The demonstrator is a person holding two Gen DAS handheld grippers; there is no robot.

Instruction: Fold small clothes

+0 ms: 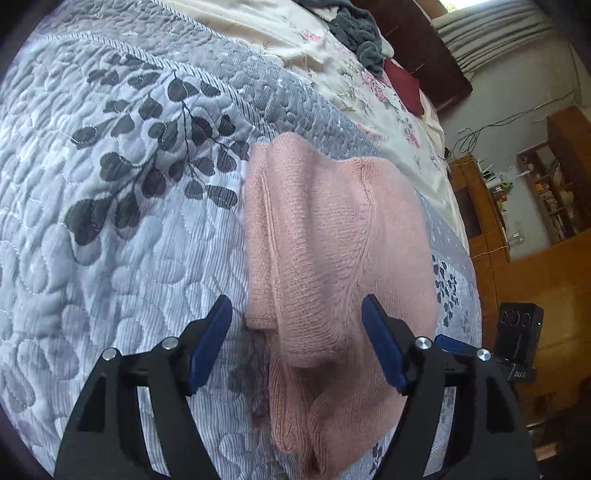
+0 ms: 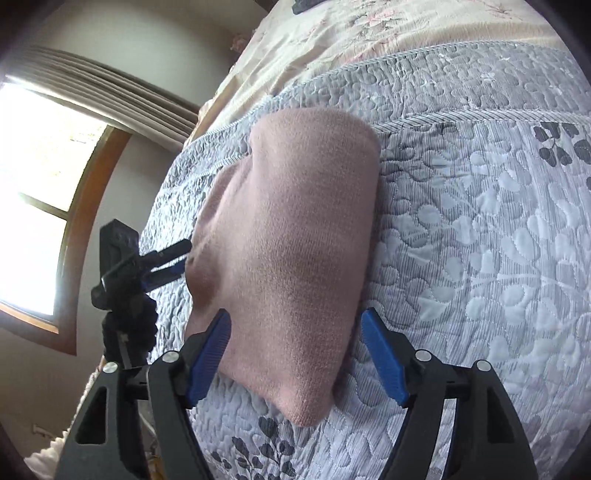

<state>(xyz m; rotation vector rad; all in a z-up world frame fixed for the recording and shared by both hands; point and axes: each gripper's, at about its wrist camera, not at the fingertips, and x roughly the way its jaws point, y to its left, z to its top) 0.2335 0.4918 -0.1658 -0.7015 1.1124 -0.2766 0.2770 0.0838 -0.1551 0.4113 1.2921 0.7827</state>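
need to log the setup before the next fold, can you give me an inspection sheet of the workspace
surface: grey-blue quilted bedspread with dark leaf print, over a cream floral sheet.
job's things: pink knitted garment, folded into a bundle, lying on the quilt.
clutter: dark grey crumpled cloth and dark red cushion at the far end of the bed.
grippers: left gripper open, blue pads either side of the garment's near end, nothing held; right gripper open above the garment, nothing held.
cables: loose wires along the grey wall.
surroundings: wooden shelving unit, window with pleated curtain.
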